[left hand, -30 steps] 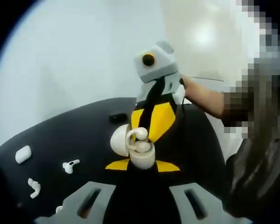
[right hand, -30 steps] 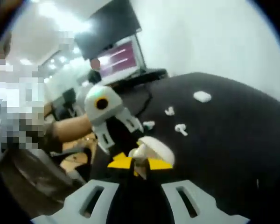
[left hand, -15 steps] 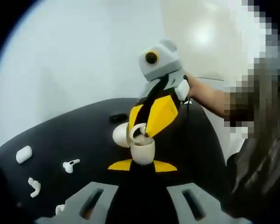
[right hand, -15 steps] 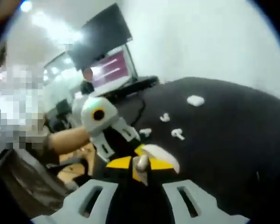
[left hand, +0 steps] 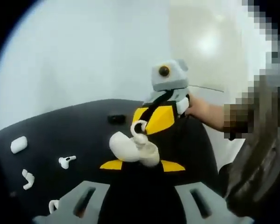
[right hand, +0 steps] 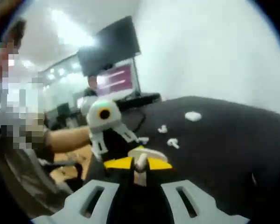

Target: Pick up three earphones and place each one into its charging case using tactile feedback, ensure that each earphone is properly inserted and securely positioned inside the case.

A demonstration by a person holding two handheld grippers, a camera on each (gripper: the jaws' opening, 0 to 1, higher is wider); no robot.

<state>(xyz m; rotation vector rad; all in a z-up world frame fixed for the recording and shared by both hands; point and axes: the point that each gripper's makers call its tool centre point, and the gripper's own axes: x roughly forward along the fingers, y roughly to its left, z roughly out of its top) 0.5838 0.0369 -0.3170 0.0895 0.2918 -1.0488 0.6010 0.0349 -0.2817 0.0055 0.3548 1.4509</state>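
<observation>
- In the left gripper view, the left tool (left hand: 142, 164) has its yellow-tipped jaws closed on an open white charging case (left hand: 141, 150), held above a black bench (left hand: 74, 135).
- The case's lid (left hand: 121, 145) hangs open to the side, and a white earphone (left hand: 139, 130) stands in the case's mouth with its curved stem rising above the rim.
- The right tool (left hand: 162, 119) reaches in from beyond the case, its yellow jaw tips just beside the earphone; whether they pinch it cannot be told.
- A person's hand (left hand: 198, 107) grips the far end of that tool.
- Well off to the side of the left tool, three loose earphones (left hand: 66, 161) and a closed white case (left hand: 18, 144) lie apart on the bench.
- In the right gripper view, the right tool (right hand: 137, 164) points its yellow tips at the white earphone (right hand: 141, 162) and the open case (right hand: 147, 153), which sit directly at the tips; its grip cannot be told here either.
- The left tool (right hand: 113, 140) faces it from the far side, held by a person's forearm (right hand: 65, 137).
- Beyond the tools, small white pieces lie scattered on the bench (right hand: 224, 135), and a lit monitor (right hand: 115, 80) stands at the far edge.
</observation>
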